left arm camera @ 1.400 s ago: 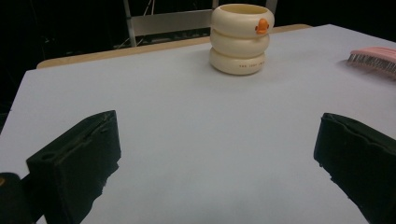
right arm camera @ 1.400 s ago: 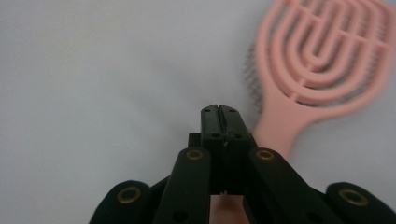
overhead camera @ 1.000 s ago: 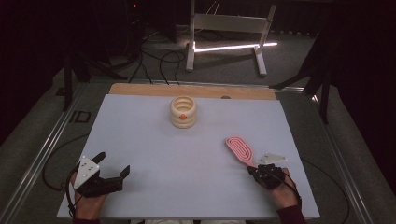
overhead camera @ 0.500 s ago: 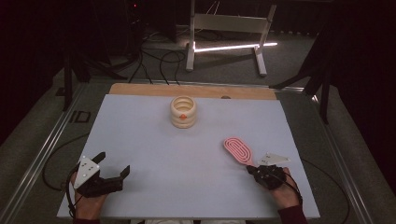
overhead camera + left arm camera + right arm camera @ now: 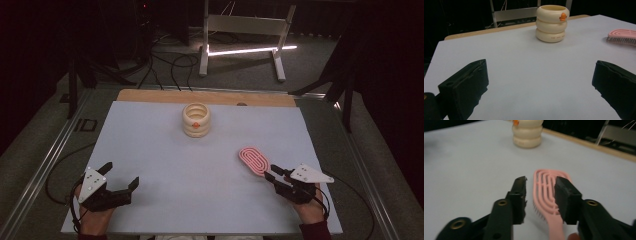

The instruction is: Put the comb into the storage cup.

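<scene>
A pink hairbrush (image 5: 254, 160) lies flat on the white table (image 5: 200, 160), bristles down. My right gripper (image 5: 277, 175) sits at its handle end. In the right gripper view its jaws have just been opening, and my right gripper (image 5: 540, 187) now stands open with the brush handle (image 5: 554, 220) lying in the gap, the pads not pressing on it. A cream ringed cup (image 5: 196, 120) with an orange spot stands at the back middle. My left gripper (image 5: 121, 175) rests open near the front left edge, and in its own view my left gripper (image 5: 540, 82) has bare table between the jaws.
A wooden strip (image 5: 200, 96) runs along the table's far edge. Beyond it stand a white frame (image 5: 240, 45) and cables on the dark floor. Metal rails (image 5: 45, 165) flank the table. In the left gripper view the cup (image 5: 551, 23) and the brush (image 5: 622, 36) lie well ahead.
My right hand has lifted a little and drawn back from the brush, and its jaws have parted. The brush stays on the table. The left hand has kept still.
</scene>
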Demonstrator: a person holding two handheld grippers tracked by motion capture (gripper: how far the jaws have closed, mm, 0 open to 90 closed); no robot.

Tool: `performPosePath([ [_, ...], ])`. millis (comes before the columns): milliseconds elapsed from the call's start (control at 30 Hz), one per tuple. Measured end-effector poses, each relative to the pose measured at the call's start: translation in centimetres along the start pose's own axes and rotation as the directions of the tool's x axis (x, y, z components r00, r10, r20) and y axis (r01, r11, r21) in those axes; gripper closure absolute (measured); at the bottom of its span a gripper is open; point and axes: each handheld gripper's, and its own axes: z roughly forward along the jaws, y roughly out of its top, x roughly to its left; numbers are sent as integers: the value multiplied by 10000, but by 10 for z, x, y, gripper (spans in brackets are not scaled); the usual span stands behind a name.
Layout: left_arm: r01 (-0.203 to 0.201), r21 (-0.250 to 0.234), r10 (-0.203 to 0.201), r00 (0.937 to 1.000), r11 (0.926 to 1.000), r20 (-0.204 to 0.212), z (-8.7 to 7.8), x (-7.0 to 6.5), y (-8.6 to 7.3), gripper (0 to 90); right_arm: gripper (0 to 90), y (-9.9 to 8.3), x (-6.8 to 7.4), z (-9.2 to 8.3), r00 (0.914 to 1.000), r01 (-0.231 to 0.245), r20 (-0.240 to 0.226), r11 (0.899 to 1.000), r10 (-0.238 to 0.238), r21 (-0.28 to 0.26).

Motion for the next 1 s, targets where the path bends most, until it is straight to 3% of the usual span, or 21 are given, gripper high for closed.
performPosePath([
  [67, -11, -120, 11, 10000, 9999, -62, -2, 2, 2, 12, 538, 0, 0, 0, 10000, 0, 0, 10000, 0, 0],
  [100, -16, -168, 15, 10000, 9999, -77, -3, 3, 2, 12, 422, 2, -3, -6, 9996, -173, 225, 9980, 187, -606],
  [267, 44, -388, -44, 10000, 9992, -8, -6, 4, 5, 12, 282, 3, -5, -14, 9978, -305, 542, 9920, 373, -1224],
  [500, 89, -506, -80, 9998, 9987, 169, -6, 3, 6, 10, 139, 1, -8, -18, 9937, -596, 850, 9872, 727, -1477],
  [633, 99, -610, -83, 9996, 9981, 261, -6, 3, 6, 8, 90, 0, -8, -17, 9933, -675, 831, 9871, 802, -1451],
  [1000, 156, -707, -130, 9992, 9974, 374, -6, 2, 6, 6, 86, -2, -6, -17, 9923, -908, 699, 9848, 1020, -1482],
])
